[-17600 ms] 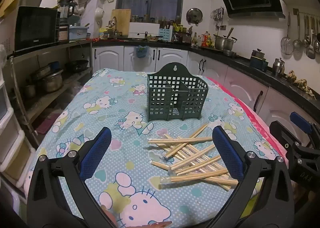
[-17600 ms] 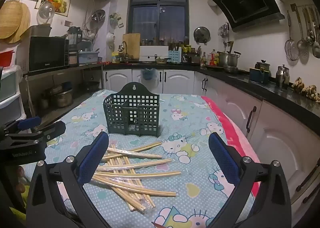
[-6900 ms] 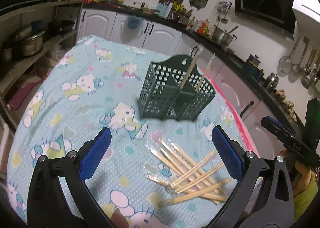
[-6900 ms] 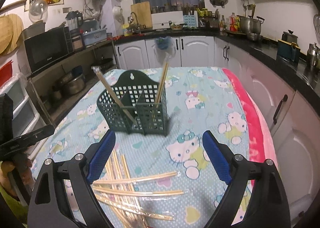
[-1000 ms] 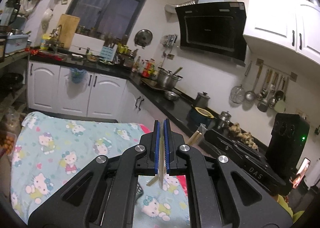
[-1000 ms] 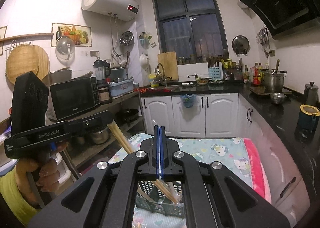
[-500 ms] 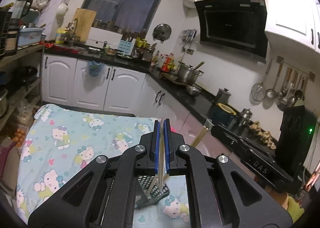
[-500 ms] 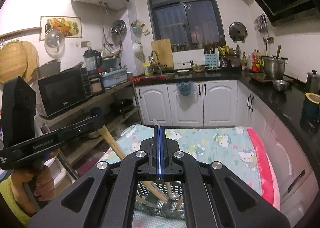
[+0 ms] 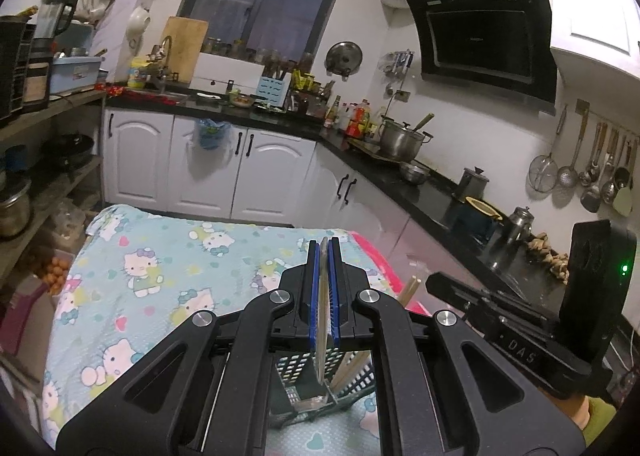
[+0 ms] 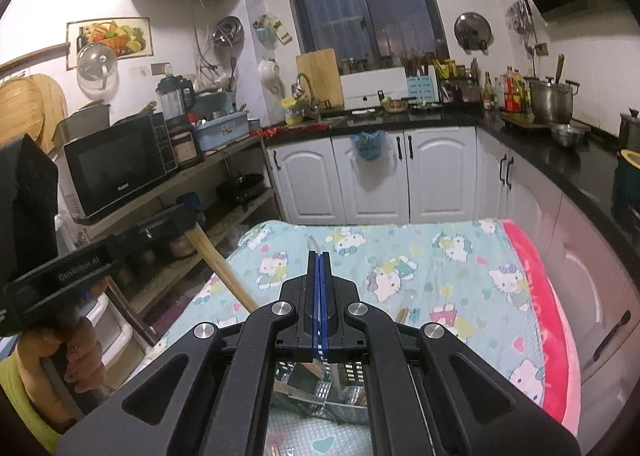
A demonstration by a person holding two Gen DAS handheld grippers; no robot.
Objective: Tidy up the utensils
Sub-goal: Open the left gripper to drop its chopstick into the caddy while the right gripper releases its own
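Left wrist view: the left gripper (image 9: pixel 324 256) has its blue pads pinched on a chopstick (image 9: pixel 322 336) that hangs down through them, its lower end over the green basket (image 9: pixel 356 376) at 6 o'clock. The basket stands on the cartoon-print cloth (image 9: pixel 160 268) and holds other sticks (image 9: pixel 350 370) leaning toward 1 o'clock. At 3 o'clock the right gripper (image 9: pixel 436 284) reaches in, a stick end (image 9: pixel 410 290) showing just beside its tip.

Right wrist view: the right gripper (image 10: pixel 319 260) is pressed together on a thin wrapped chopstick (image 10: pixel 312 245), whose clear tip pokes out at 12 o'clock above the pads. The basket (image 10: pixel 320 392) lies under the jaws at 6 o'clock. At 9 o'clock a hand (image 10: pixel 82 340) holds the left gripper (image 10: pixel 192 202), whose chopstick (image 10: pixel 222 266) slants down toward 5 o'clock.
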